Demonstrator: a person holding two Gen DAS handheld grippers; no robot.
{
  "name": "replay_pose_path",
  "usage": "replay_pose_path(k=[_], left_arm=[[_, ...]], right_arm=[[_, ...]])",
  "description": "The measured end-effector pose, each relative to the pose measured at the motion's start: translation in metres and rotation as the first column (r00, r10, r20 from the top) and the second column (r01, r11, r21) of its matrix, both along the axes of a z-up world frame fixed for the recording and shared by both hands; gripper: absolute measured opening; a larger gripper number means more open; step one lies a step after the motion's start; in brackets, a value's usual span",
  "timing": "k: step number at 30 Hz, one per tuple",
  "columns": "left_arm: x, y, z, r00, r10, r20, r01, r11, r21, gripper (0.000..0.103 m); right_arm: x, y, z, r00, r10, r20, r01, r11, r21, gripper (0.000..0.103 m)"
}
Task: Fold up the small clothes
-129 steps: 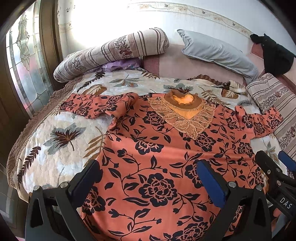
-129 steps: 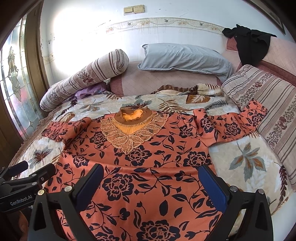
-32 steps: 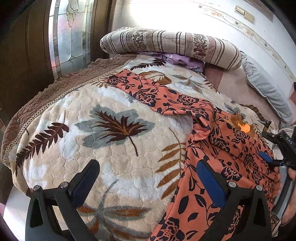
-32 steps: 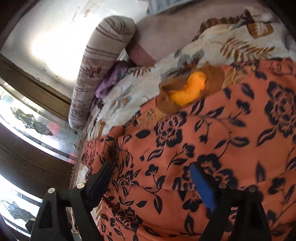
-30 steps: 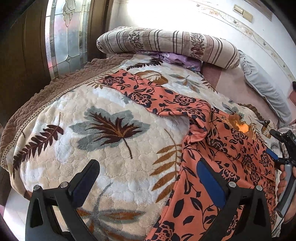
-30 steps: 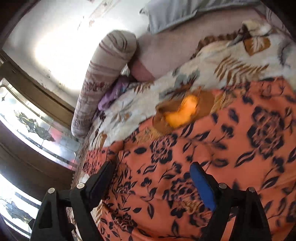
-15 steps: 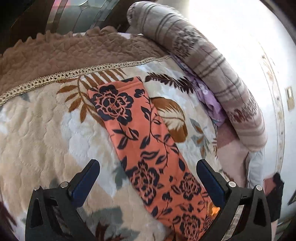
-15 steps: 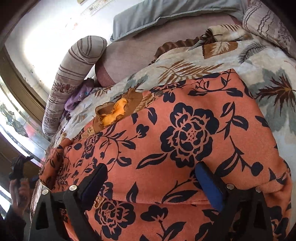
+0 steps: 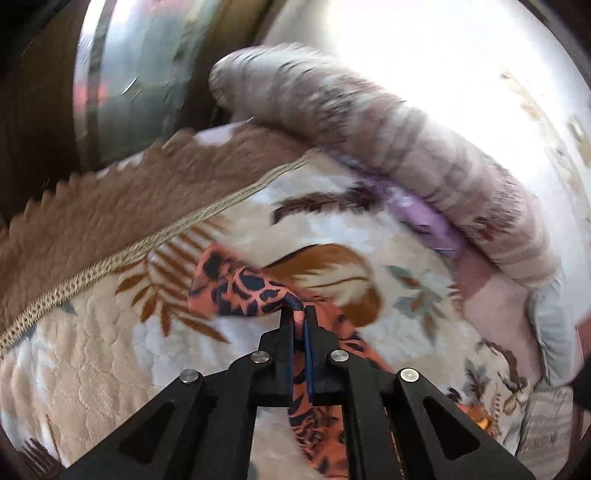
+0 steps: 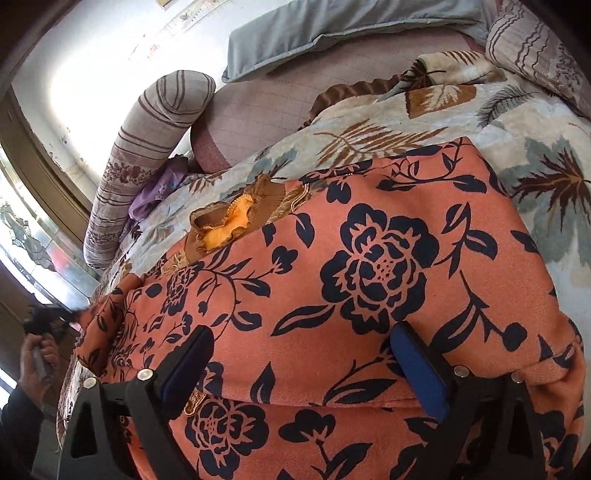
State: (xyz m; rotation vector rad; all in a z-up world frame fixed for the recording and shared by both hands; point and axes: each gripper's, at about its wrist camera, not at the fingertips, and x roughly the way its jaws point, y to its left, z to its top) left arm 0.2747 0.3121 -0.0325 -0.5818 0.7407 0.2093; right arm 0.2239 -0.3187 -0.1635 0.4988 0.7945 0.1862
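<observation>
2 grippers, left gripper (image 9: pixel 298 314) pinching sleeve (image 9: pixel 236 288), right gripper (image 10: pixel 299 369) spread

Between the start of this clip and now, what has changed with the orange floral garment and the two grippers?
The right half of the orange floral garment has been folded over onto its middle. The left gripper went out to the left sleeve and shut on its end. The right gripper came down close over the folded body, fingers wide apart, gripping nothing. The striped bolster, grey pillow and leaf-print blanket stayed put.
</observation>
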Motion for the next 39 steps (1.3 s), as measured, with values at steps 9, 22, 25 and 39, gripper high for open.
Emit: replay_pose_path(k=[9, 22, 25, 39], left_arm=[[-0.052, -0.301, 0.128, 0.762, -0.592, 0.262, 0.563, 0.806, 0.184, 0.005], [-0.063, -0.377, -0.048, 0.735, -0.657, -0.169, 0.672, 0.739, 0.045, 0.063], [-0.083, -0.326, -0.029, 0.801, -0.589, -0.11, 0.597, 0.8, 0.061, 0.065], [-0.143, -0.226, -0.027, 0.89, -0.453, -0.052, 0.456, 0.886, 0.087, 0.072]], right_arm=[[-0.039, -0.026, 0.039, 0.994, -0.098, 0.038, 0.093, 0.989, 0.119, 0.097], [-0.135, -0.102, 0.04, 0.958, -0.281, -0.052, 0.285, 0.953, 0.103, 0.098], [-0.131, -0.104, 0.049, 0.934, -0.353, -0.048, 0.343, 0.929, -0.141, 0.098], [-0.098, -0.182, 0.016, 0.772, -0.619, -0.142, 0.283, 0.536, -0.795, 0.098]])
